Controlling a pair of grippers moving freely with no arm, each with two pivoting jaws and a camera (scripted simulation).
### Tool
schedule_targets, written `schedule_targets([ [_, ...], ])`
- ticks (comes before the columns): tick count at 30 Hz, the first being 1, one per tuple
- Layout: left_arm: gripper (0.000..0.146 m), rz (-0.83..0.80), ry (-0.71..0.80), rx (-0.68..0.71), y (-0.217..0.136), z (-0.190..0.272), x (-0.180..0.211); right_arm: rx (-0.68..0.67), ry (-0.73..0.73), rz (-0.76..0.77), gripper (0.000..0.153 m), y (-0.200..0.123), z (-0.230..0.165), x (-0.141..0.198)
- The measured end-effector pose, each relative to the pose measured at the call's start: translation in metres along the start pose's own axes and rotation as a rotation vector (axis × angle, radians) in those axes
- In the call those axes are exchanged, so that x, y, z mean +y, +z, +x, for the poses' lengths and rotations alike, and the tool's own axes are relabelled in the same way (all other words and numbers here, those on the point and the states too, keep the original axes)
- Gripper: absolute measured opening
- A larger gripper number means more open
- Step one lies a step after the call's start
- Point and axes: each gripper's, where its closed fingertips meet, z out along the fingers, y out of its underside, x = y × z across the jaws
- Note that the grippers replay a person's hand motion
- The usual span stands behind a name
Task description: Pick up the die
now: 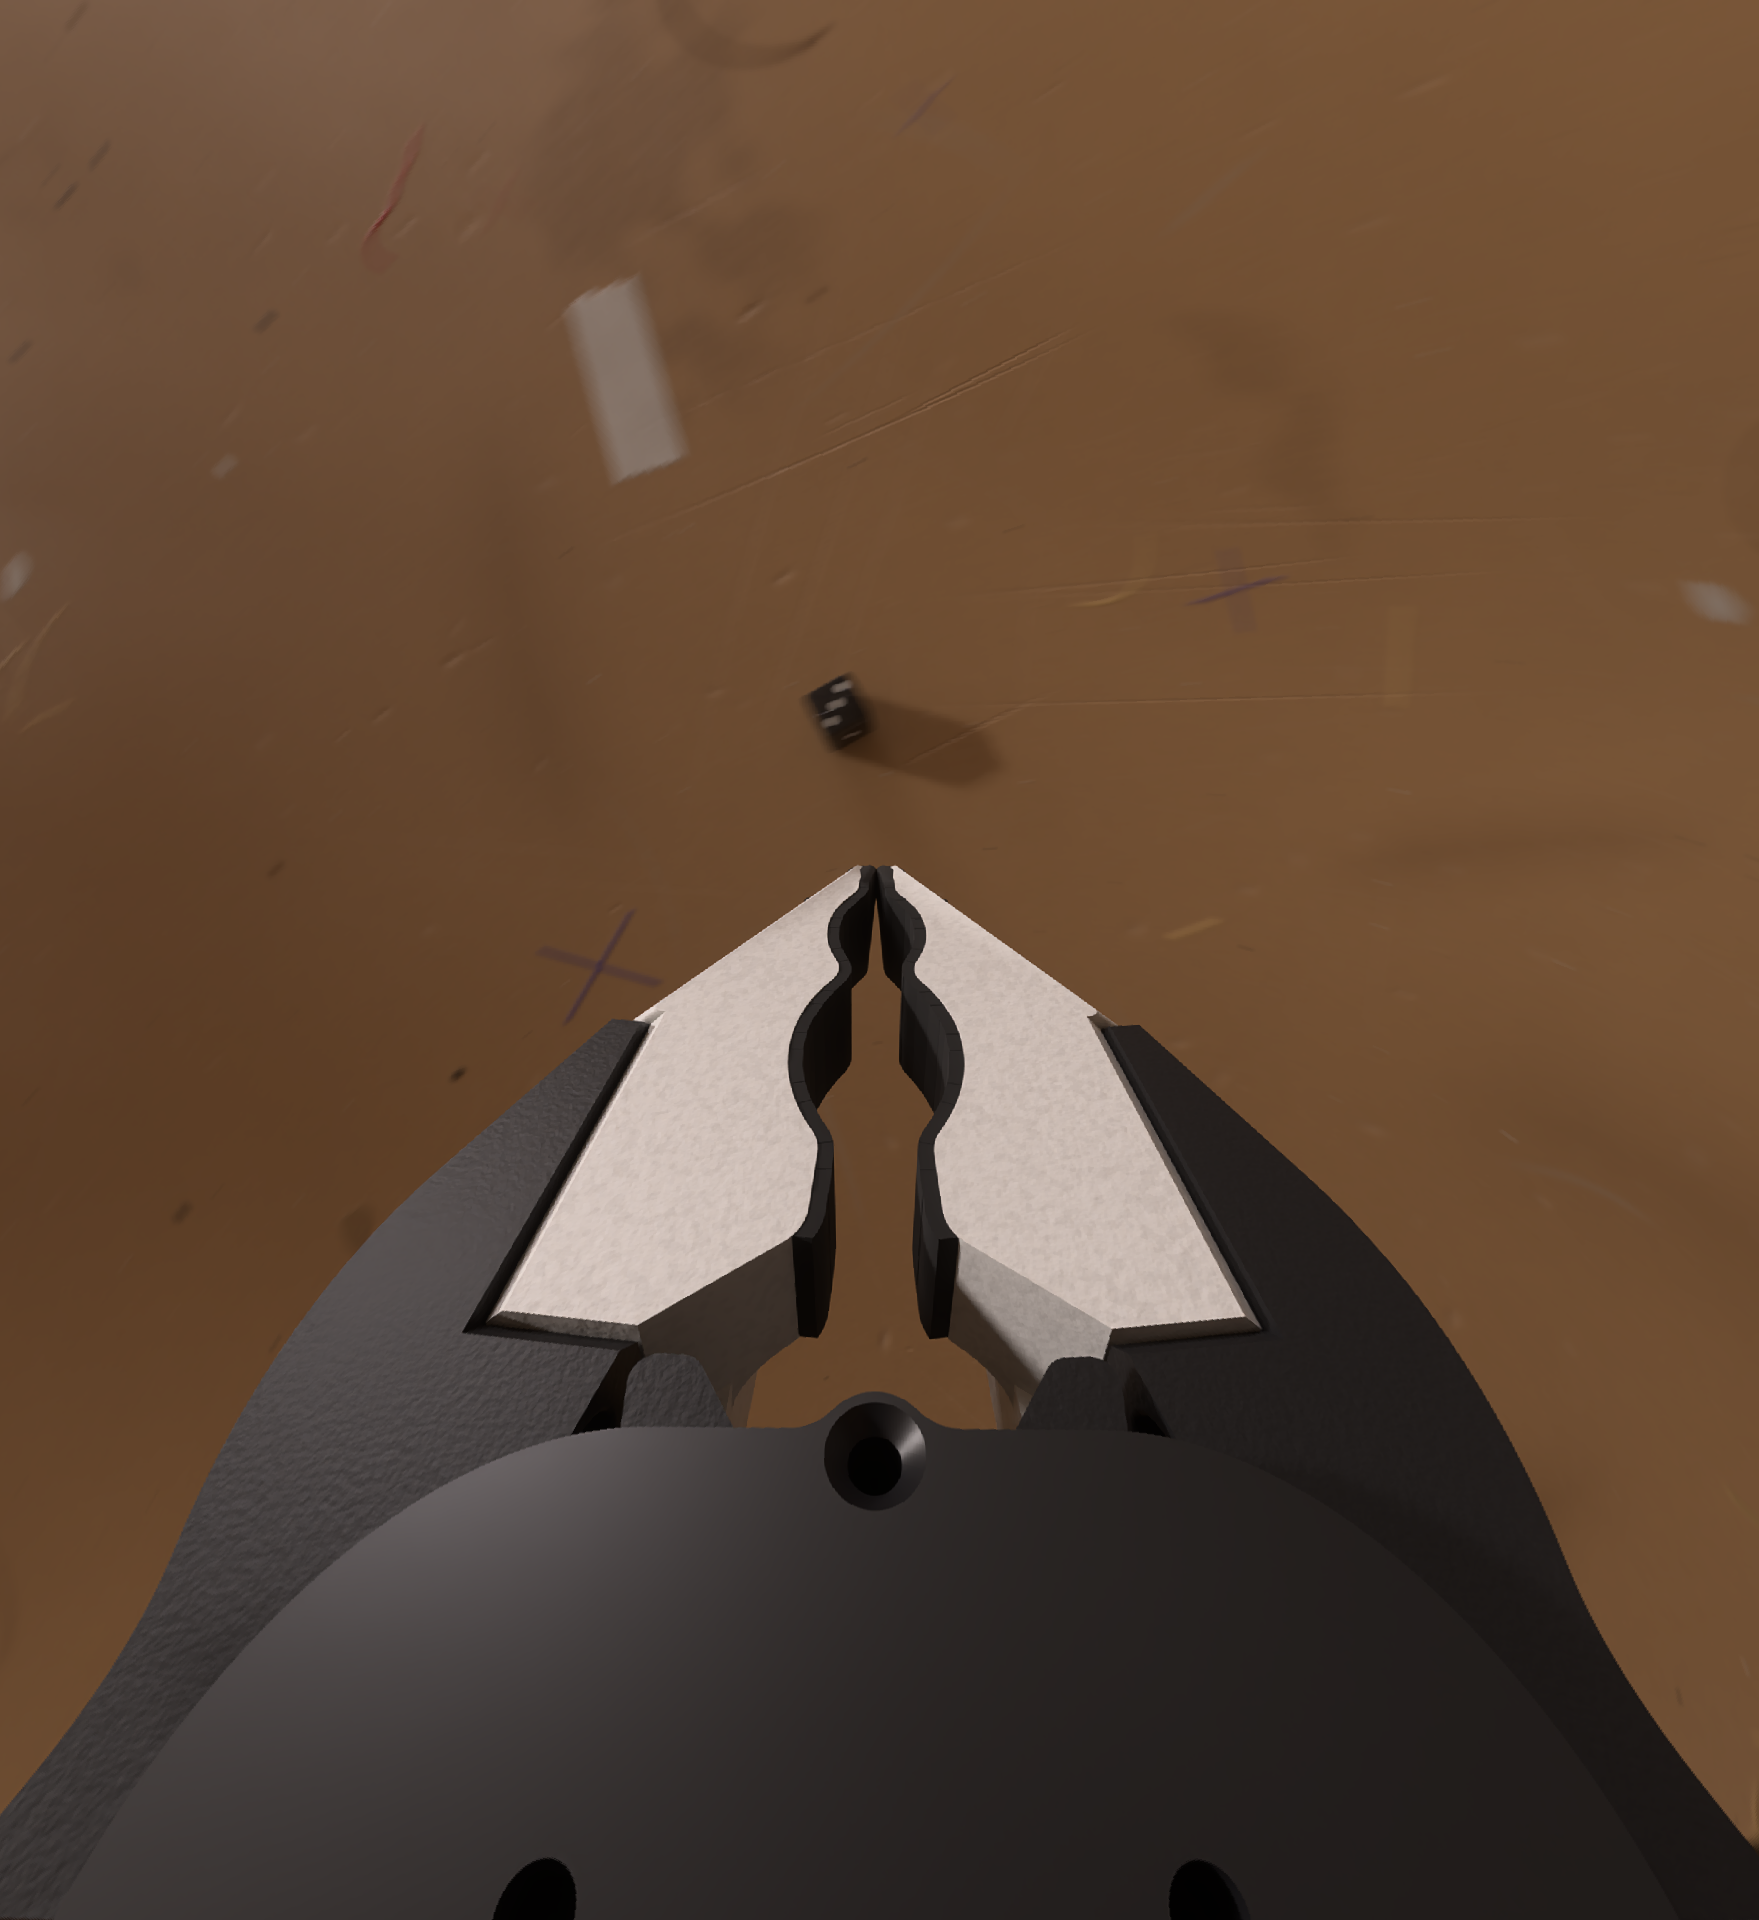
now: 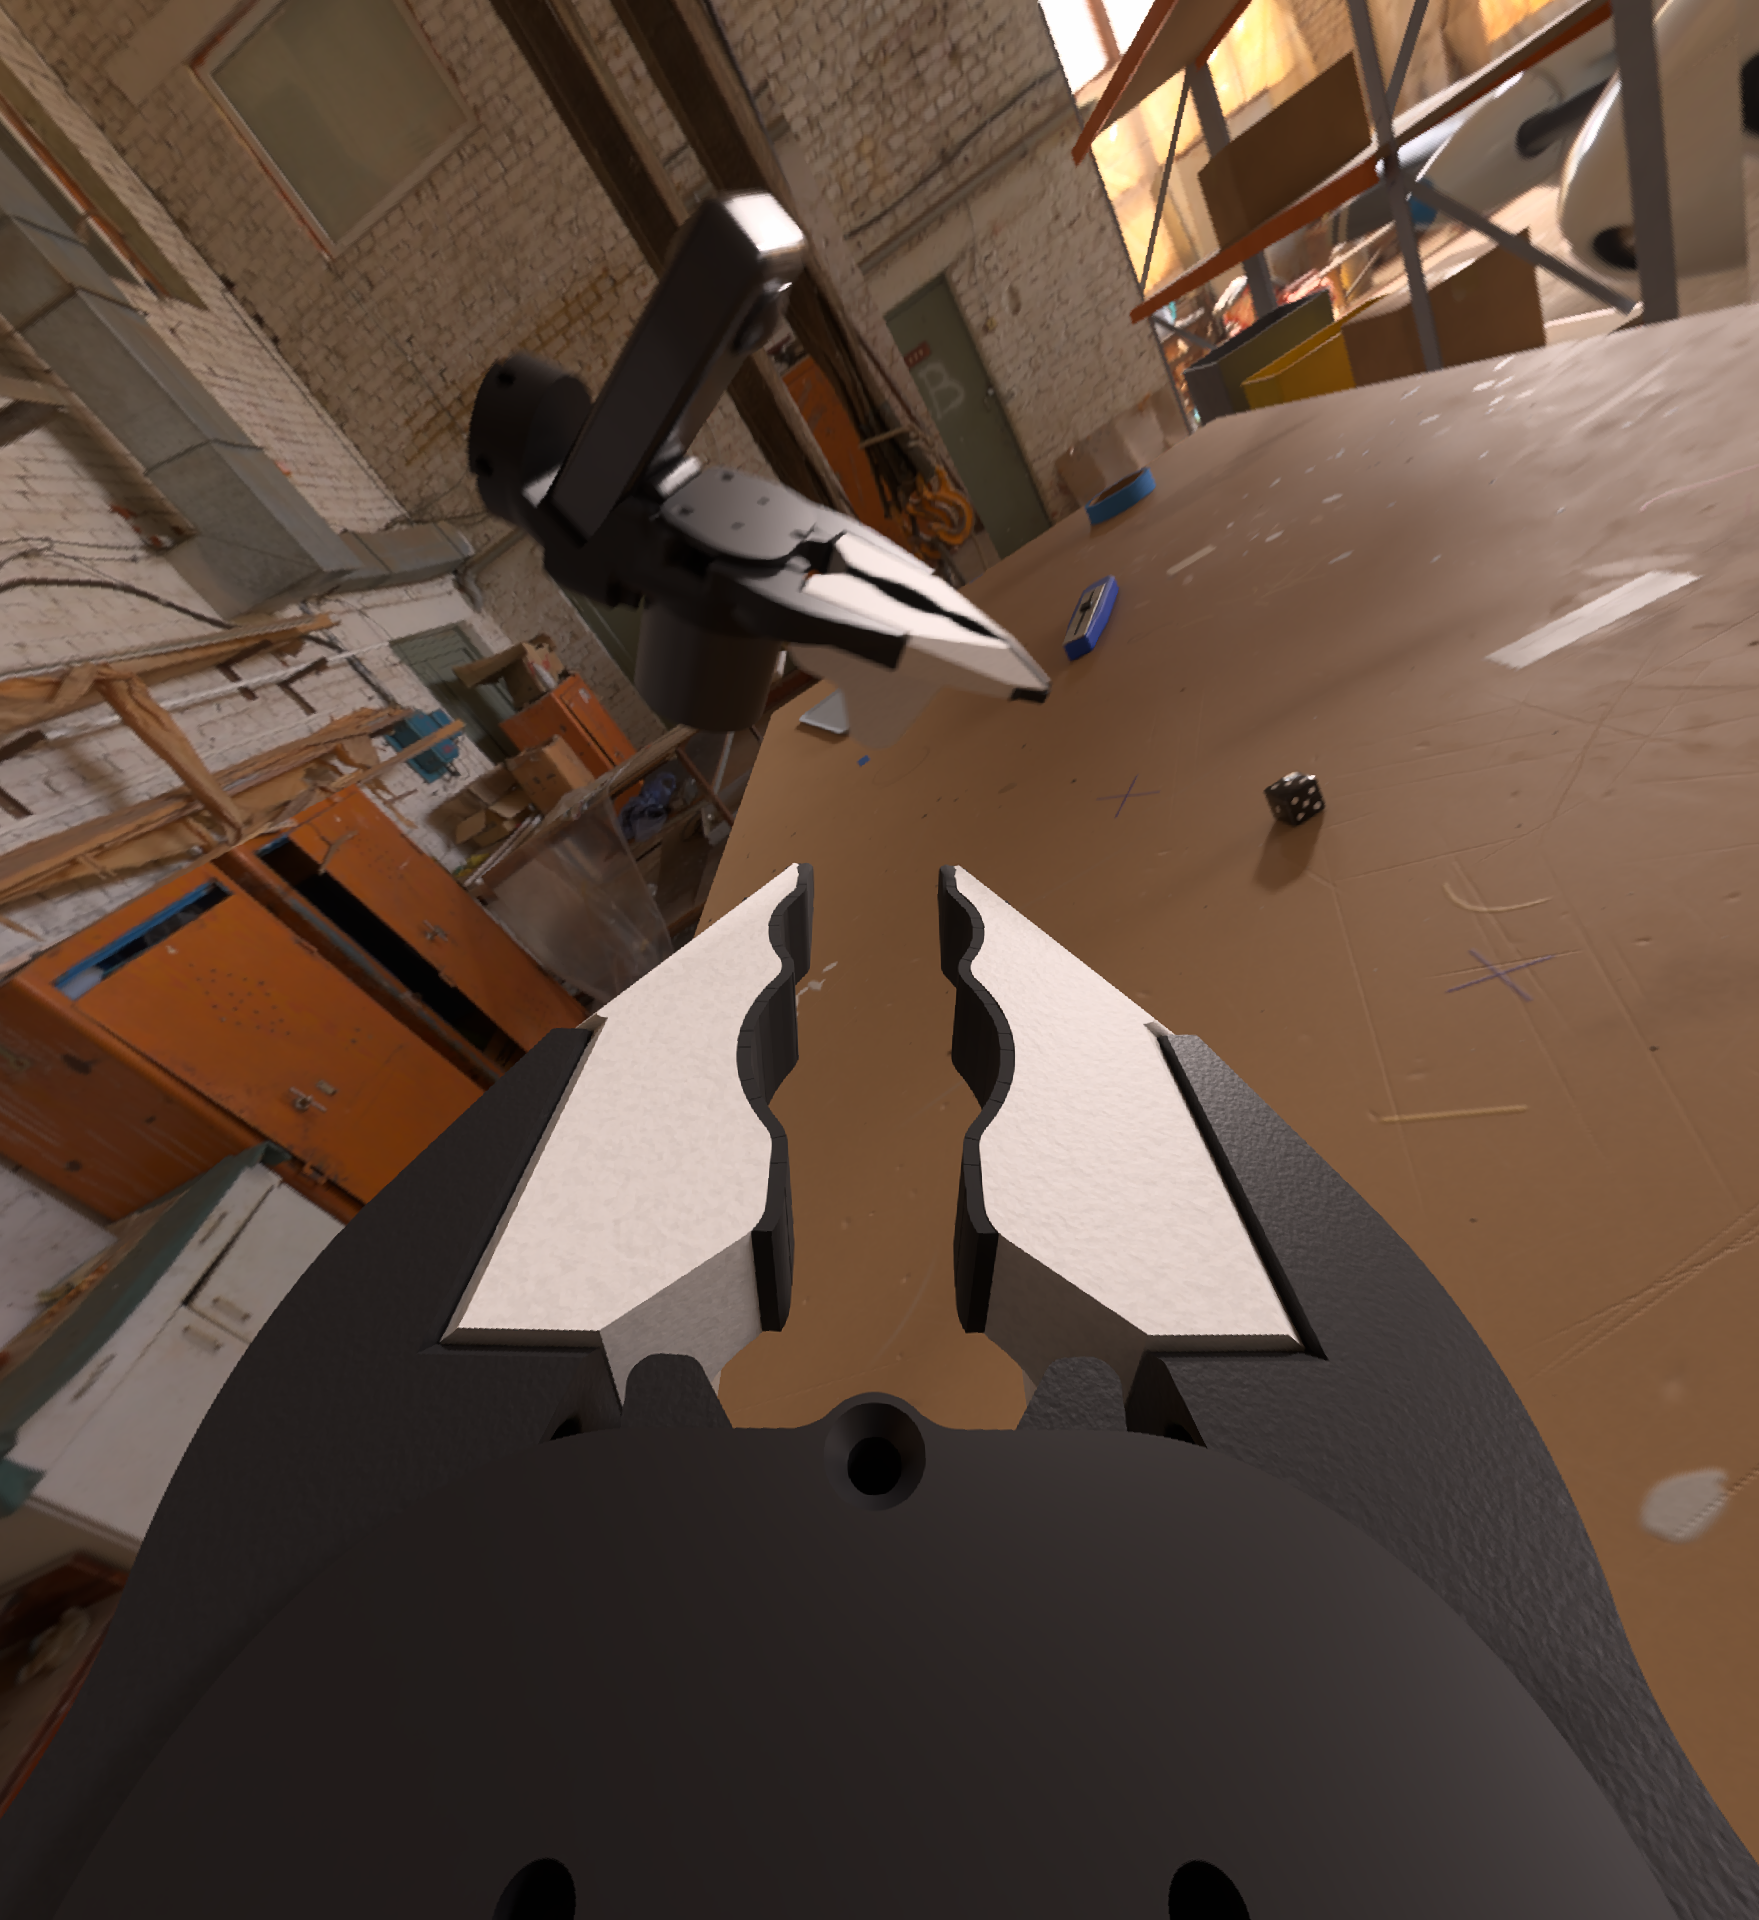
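Ahead of left gripper, tips together & empty, black die sits on brown table, apart. Right wrist view: right gripper fingers apart, die far right. Prob. light, hard, slick; pinch opp. flat faces.

We find the die resting on the desk, a little beyond the left gripper and slightly to its left in the left wrist view; a strip of tape lies farther off, left of the die. From the right wrist view, the die sits ahead and to the right of the right gripper, with the left gripper hanging above the desk farther off, left of the die. A flat tool lies beyond that.
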Motion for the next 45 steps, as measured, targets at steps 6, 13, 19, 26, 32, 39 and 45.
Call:
schedule_targets([
  [6, 0.0, -0.236, -0.106, -0.192, 0.05, -0.028, 0.009, -0.025, 0.043, -0.032, 0.023, 0.003, -0.001, 0.011],
  [13, 0.0, -0.325, -0.087, -0.277, 0.069, -0.037, 0.023, -0.013, 0.012, -0.042, 0.022, 0.002, 0.0, 0.012],
  [19, 0.0, -0.349, -0.108, -0.278, 0.062, -0.033, 0.045, -0.043, 0.014, -0.062, 0.023, 0.004, -0.008, 0.015],
  [26, 0.0, -0.345, -0.121, -0.281, 0.065, -0.032, 0.052, -0.042, 0.012, -0.067, 0.023, 0.005, -0.009, 0.017],
  [32, 0.0, -0.357, -0.134, -0.27, 0.065, -0.03, 0.059, -0.037, 0.017, -0.062, 0.023, 0.005, -0.007, 0.016],
  [39, 0.0, -0.351, -0.151, -0.249, 0.066, -0.028, 0.058, -0.034, 0.017, -0.069, 0.023, 0.005, -0.006, 0.018],
  [45, 0.0, -0.349, -0.162, -0.228, 0.067, -0.026, 0.057, -0.034, 0.019, -0.069, 0.023, 0.005, -0.006, 0.018],
])
